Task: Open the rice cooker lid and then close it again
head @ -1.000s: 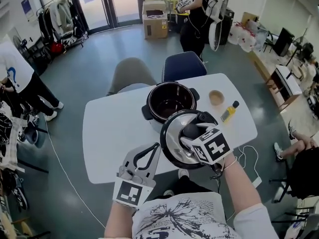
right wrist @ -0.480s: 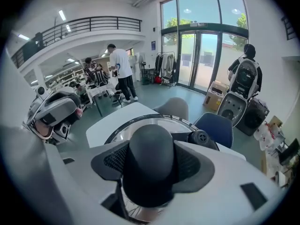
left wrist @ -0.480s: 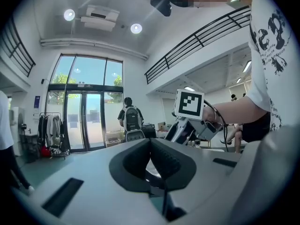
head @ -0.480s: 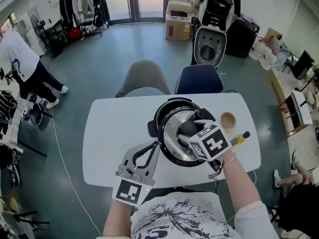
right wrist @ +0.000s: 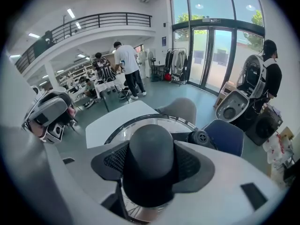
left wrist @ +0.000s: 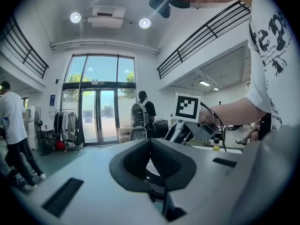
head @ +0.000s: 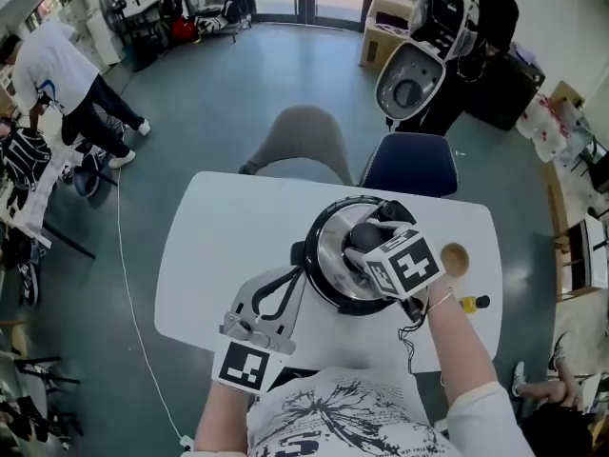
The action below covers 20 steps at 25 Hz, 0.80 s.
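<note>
The black rice cooker pot [head: 303, 253] stands mid-table on the white table [head: 219, 246]. Its round metal lid [head: 331, 255] lies over the pot's mouth; I cannot tell if it rests on the rim. My right gripper [head: 362, 241] points down and is shut on the lid's black knob [right wrist: 150, 153], with the lid's rim [right wrist: 140, 122] showing behind it. My left gripper [head: 297, 276] sits level at the pot's left front side, its jaws [left wrist: 150, 142] closed with nothing between them.
A small wooden bowl [head: 455, 258] and a yellow bottle [head: 471, 303] stand on the table right of the cooker. A grey chair [head: 300, 146] and a blue chair [head: 411, 165] stand at the far edge. People stand across the room.
The pot was open, with the lid held tilted in front of it. My right gripper has carried the lid forward over the pot. The left gripper moved forward alongside.
</note>
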Motion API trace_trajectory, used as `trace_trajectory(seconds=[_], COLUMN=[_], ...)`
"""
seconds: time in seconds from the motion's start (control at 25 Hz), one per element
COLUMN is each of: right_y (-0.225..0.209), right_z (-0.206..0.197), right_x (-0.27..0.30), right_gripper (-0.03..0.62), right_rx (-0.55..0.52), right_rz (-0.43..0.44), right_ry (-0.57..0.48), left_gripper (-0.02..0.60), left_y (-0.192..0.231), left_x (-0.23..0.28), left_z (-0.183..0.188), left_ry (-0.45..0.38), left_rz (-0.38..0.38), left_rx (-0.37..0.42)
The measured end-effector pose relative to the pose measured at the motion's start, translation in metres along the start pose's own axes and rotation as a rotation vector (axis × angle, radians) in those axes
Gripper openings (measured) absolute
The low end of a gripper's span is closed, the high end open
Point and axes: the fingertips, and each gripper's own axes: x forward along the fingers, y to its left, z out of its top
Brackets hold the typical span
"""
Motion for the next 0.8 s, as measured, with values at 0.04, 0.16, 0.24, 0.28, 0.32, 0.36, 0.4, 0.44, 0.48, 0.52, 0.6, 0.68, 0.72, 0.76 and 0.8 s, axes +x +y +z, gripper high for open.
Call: trace_trajectory(seconds=[0.04,0.16,0.24,0.28,0.32,0.36,0.4,0.44,0.48,0.52,0.6,0.68,0.72,0.76,0.8], right_y=[-0.001,-0.003,-0.002,-0.002,-0.002,-0.002,-0.002,-0.002,-0.002,-0.002,-0.002,-0.001,-0.001,-0.001,0.000], right_z=[0.002,0.003,0.002,0.000,-0.001,-0.003,-0.004,-0.005,-0.005,-0.005,-0.005,-0.006,-0.007,-0.007,-0.007], right_x=[0.004,0.012,0.016,0.018,0.020,0.022,0.025,0.026,0.027,0.028,0.028,0.027,0.027,0.027,0.028], right_gripper=[0.293,0.293,0.293,0.293,0.293,0.293,0.295,0.295,0.295,0.295,0.296,0.296,0.296,0.298,0.298], right_rx=[-0.003,-0.007,-0.011,-0.015,-0.019,-0.022,-0.020,-0.015,-0.010,-0.007,-0.007,-0.004,-0.002,-0.003,-0.007], right_rz=[0.009,0.032,0.044,0.046,0.045,0.043,0.043,0.045,0.048,0.051,0.055,0.063,0.067,0.068,0.068], right_ry=[0.005,0.020,0.032,0.038,0.042,0.045,0.046,0.047,0.048,0.050,0.046,0.027,0.017,0.011,0.009], left_gripper=[0.014,0.014,0.014,0.013,0.012,0.013,0.012,0.014,0.012,0.014,0.013,0.013,0.012,0.014,0.012], left_y=[0.003,0.009,0.010,0.011,0.011,0.011,0.011,0.010,0.009,0.008,0.006,0.002,0.000,-0.001,-0.001], left_x=[0.002,0.010,0.013,0.014,0.014,0.015,0.015,0.015,0.015,0.015,0.014,0.014,0.014,0.013,0.012], left_z=[-0.002,-0.006,-0.007,-0.008,-0.010,-0.011,-0.012,-0.012,-0.013,-0.013,-0.013,-0.013,-0.013,-0.013,-0.013], left_ry=[0.001,0.015,0.021,0.023,0.025,0.027,0.029,0.032,0.034,0.033,0.025,0.022,0.022,0.021,0.019], left_rz=[0.013,0.033,0.042,0.045,0.046,0.046,0.045,0.041,0.038,0.038,0.045,0.044,0.039,0.035,0.033], left_rx=[-0.012,-0.024,-0.028,-0.030,-0.028,-0.026,-0.022,-0.015,-0.007,-0.007,-0.022,-0.028,-0.023,-0.019,-0.019])
